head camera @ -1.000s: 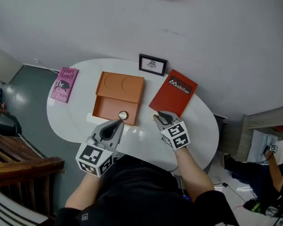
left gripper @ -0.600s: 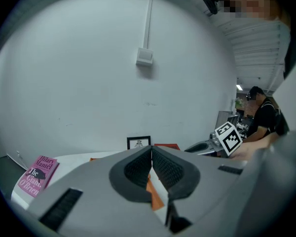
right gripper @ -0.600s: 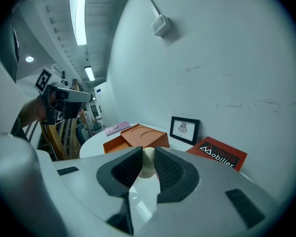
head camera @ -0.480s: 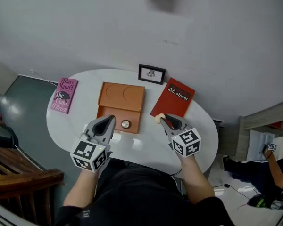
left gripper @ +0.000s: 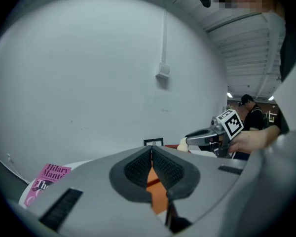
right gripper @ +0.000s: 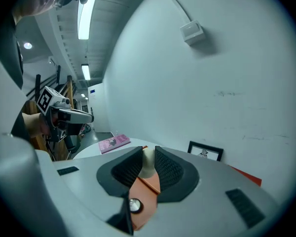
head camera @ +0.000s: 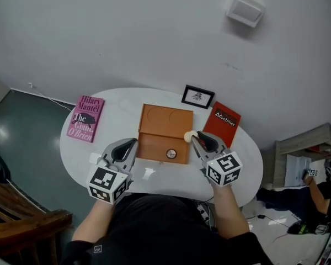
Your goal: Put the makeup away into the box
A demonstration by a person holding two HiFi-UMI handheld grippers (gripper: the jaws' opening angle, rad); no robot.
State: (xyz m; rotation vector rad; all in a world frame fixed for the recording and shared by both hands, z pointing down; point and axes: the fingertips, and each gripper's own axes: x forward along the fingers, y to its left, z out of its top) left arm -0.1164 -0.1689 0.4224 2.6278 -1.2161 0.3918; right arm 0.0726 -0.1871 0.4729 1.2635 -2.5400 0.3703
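Observation:
An orange box lies open in the middle of the white table, its lid folded back. A round silver compact sits in the box's front part. My right gripper hovers at the box's right front corner, shut on a cream makeup sponge. In the right gripper view the sponge is pinched between the pads, above the box and the compact. My left gripper is left of the box, shut with nothing in it; its pads meet in the left gripper view.
A pink book lies at the table's left end. A red book and a small framed picture stand behind and right of the box. A person is on the floor far right.
The left gripper has drawn back leftward from the compact, which stays in the box. The right gripper has risen with the sponge from beside the red book to the box's corner.

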